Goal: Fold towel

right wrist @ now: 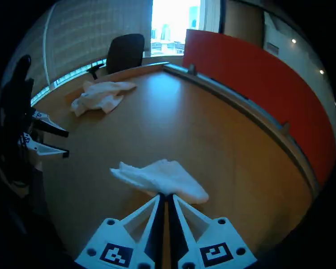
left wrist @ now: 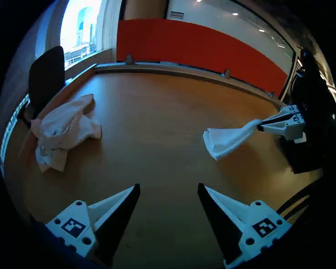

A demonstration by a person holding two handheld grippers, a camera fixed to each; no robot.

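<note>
A small white towel [left wrist: 226, 139] lies on the wooden table [left wrist: 168, 116], one corner lifted. My right gripper [left wrist: 259, 127] is shut on that corner at the right of the left gripper view. In the right gripper view the same towel [right wrist: 161, 177] spreads just beyond my right gripper [right wrist: 165, 196], whose fingers are pressed together on its near edge. My left gripper [left wrist: 168, 188] hovers open over bare wood, well short of the towel. It also appears at the left as the left gripper [right wrist: 67, 144], with its fingers apart.
A crumpled pile of white towels [left wrist: 62, 130] sits near the table's far left corner, also seen as the pile [right wrist: 101, 96]. A dark office chair [left wrist: 47, 76] stands behind it. A red divider [left wrist: 199, 49] runs along the table's back edge.
</note>
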